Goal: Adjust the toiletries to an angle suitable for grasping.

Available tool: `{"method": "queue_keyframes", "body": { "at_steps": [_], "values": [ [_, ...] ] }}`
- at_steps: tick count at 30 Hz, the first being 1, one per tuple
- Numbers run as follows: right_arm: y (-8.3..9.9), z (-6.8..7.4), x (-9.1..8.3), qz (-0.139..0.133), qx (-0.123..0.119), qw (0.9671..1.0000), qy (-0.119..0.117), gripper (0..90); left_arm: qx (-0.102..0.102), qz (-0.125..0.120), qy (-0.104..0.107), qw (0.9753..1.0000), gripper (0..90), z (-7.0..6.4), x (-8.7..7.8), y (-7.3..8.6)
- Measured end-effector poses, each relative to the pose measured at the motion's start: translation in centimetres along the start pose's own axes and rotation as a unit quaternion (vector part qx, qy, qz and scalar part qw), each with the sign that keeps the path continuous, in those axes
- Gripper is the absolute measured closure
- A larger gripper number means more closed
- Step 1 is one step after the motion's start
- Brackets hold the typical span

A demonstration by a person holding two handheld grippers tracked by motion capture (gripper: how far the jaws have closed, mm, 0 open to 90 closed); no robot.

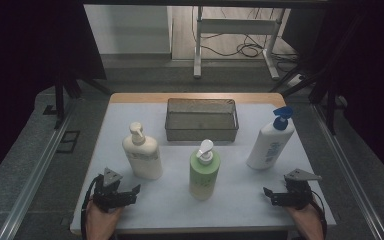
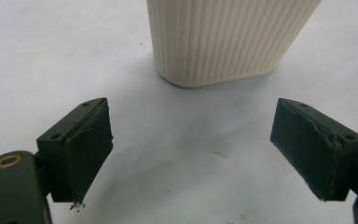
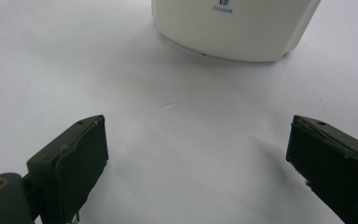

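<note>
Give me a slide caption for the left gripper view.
Open left gripper faces the ribbed cream bottle on the white table.

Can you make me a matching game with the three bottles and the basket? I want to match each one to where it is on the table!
Things:
1. cream bottle
2. green bottle
3. white bottle with blue pump
4. wire basket

Places:
A. at the back, in the middle of the table
B. on the right side, leaning
C. on the left side, in front of the left gripper
D. in the middle, nearest the front edge

Right pairs: 1-C, 2-D, 3-B, 4-A
</note>
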State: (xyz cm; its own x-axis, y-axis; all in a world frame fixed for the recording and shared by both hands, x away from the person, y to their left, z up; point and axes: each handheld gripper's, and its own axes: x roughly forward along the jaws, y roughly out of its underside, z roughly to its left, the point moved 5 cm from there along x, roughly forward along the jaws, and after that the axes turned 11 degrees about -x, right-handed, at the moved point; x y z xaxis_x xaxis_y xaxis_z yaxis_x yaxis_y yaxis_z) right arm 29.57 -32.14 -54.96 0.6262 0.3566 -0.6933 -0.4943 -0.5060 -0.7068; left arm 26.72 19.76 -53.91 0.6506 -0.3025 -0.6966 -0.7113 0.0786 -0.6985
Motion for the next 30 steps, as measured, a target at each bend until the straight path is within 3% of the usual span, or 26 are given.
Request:
{"method": "queue_keyframes", "body": {
  "at_steps": [8, 30],
  "values": [
    [0.01, 0.04, 0.03, 0.002, -0.004, 1.0, 0.0, 5.3, 0.0, -0.011, 0.011, 0.9999, 12.6, -0.01, -0.21, -0.06],
    [-0.29, -0.4, -0.29, -0.002, -0.006, 0.9999, -0.008, 5.9, 0.012, 0.015, 0.005, 0.9998, 12.7, 0.07, 0.75, 0.58]
  ]
}}
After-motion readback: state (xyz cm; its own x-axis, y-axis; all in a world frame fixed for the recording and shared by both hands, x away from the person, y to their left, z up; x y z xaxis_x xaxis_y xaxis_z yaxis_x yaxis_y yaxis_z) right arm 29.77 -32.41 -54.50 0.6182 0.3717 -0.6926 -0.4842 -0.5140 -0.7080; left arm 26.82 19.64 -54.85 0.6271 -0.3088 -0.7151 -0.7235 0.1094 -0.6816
